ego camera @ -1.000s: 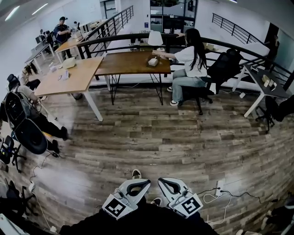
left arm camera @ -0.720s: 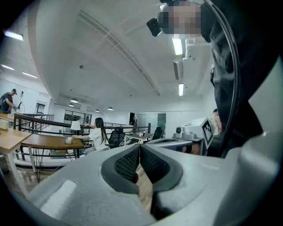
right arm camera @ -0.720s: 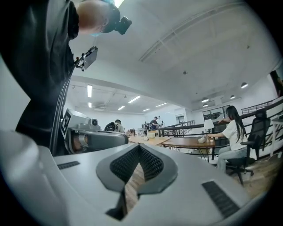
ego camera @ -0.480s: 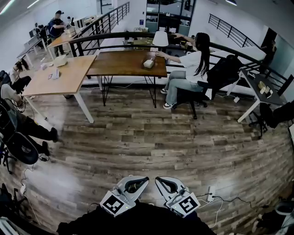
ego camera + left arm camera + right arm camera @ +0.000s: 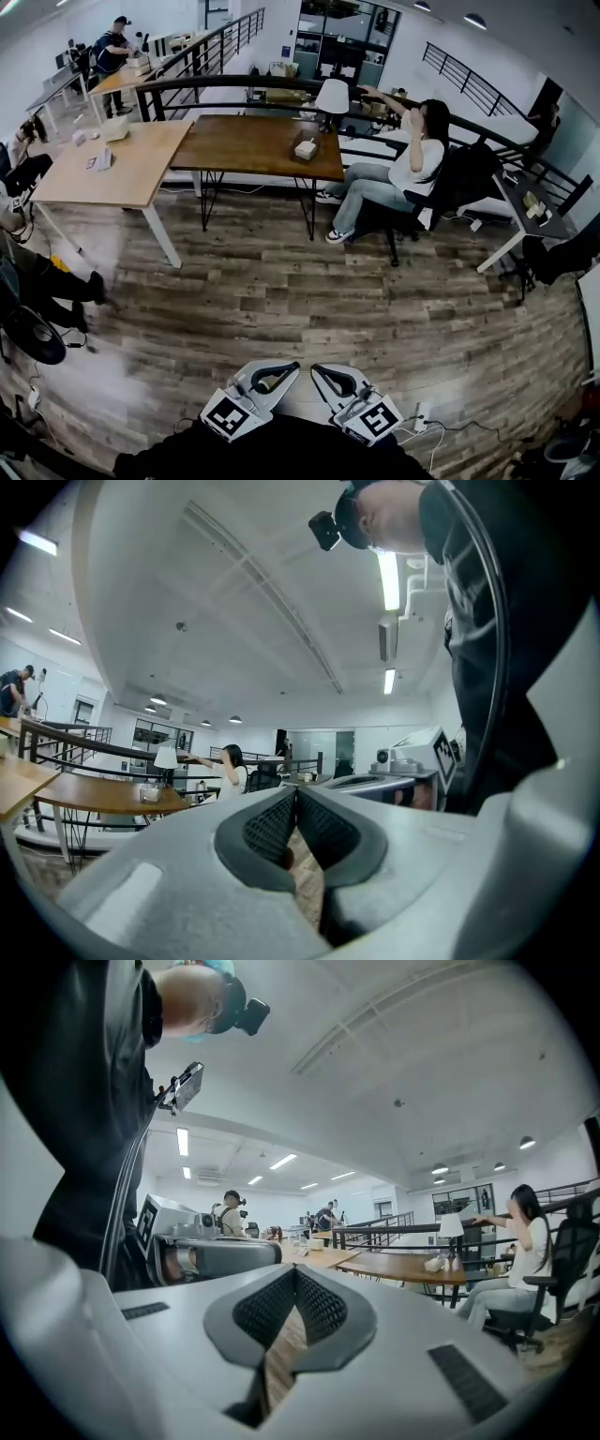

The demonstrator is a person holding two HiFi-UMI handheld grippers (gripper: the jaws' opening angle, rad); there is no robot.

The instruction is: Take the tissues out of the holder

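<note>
Tissue holder on table, well apart from left claw and right claw, both pressed together

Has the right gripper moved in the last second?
Yes. The right gripper has gone forward toward the dark table; the white floor socket beside it has dropped back.

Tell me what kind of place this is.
Most likely an open-plan office, perhaps on an upper level. There are long wooden tables, a person seated in an office chair at one of them, and a black railing running behind. A tissue holder sits on the darker table.
</note>
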